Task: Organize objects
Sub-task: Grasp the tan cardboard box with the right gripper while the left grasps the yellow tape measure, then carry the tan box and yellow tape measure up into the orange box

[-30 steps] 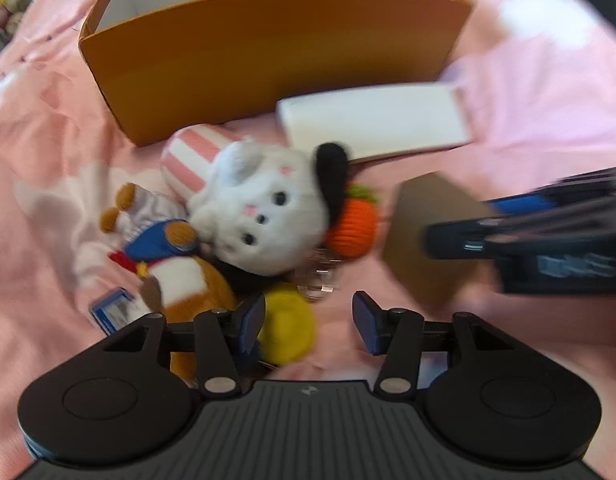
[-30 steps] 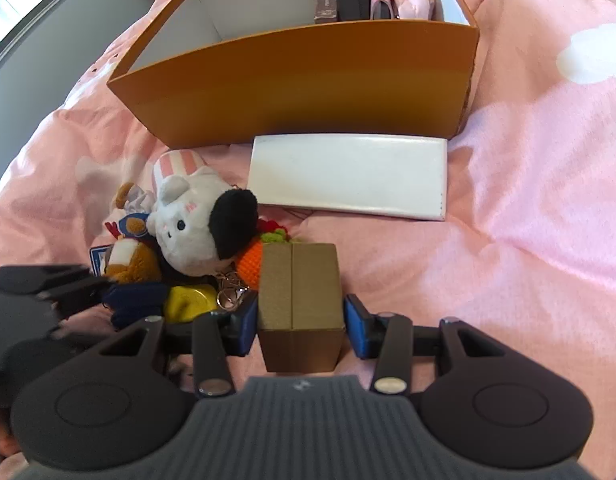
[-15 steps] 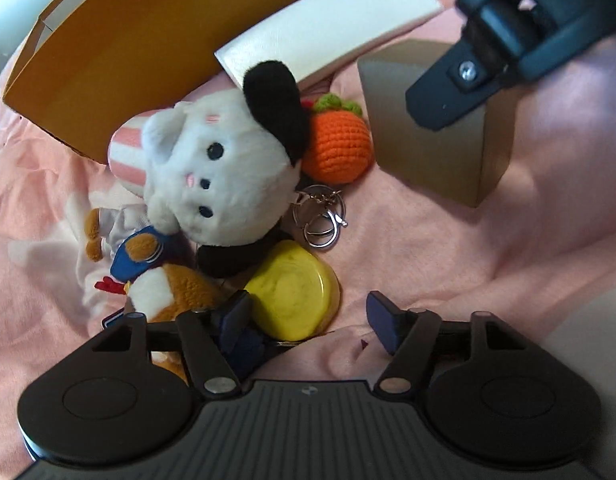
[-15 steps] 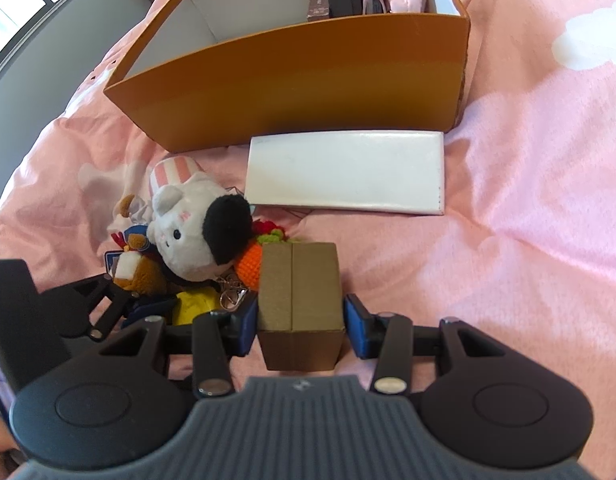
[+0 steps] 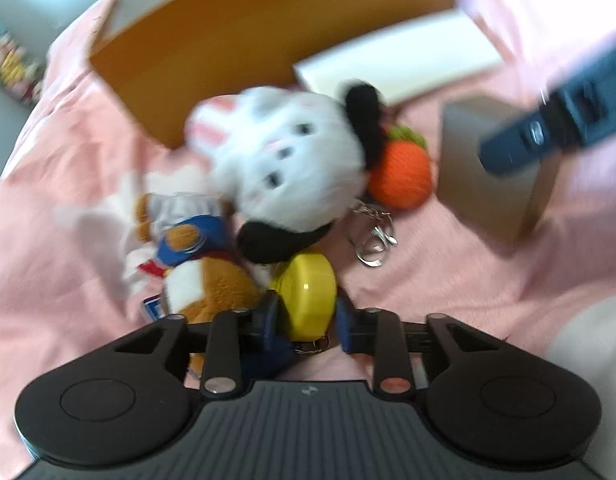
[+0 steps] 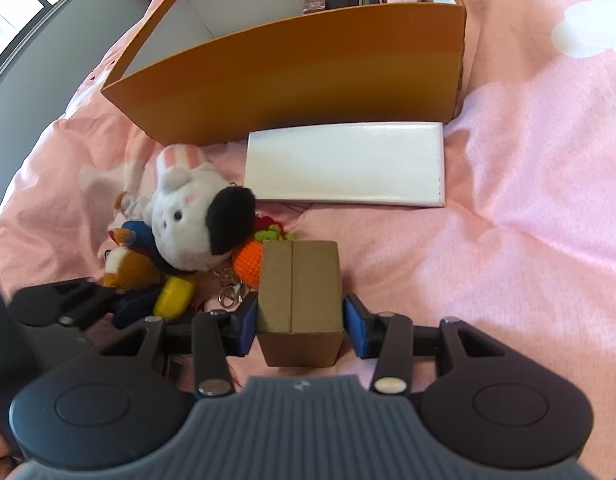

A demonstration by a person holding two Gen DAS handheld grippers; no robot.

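My left gripper, jaws just closing, clasps the round yellow plastic disc; my right gripper grips the small brown cardboard box.

My left gripper points steeply down, its jaws having just been closing, and now the blue pads sit against either side of a yellow disc; the view there is blurred, so I cannot swear to how firmly they press. My right gripper also tilts steeply down, jaws part open around a brown box, its pads touching the box's sides. The two grippers are close together: from the right view, the left one's black body shows at the lower left edge.
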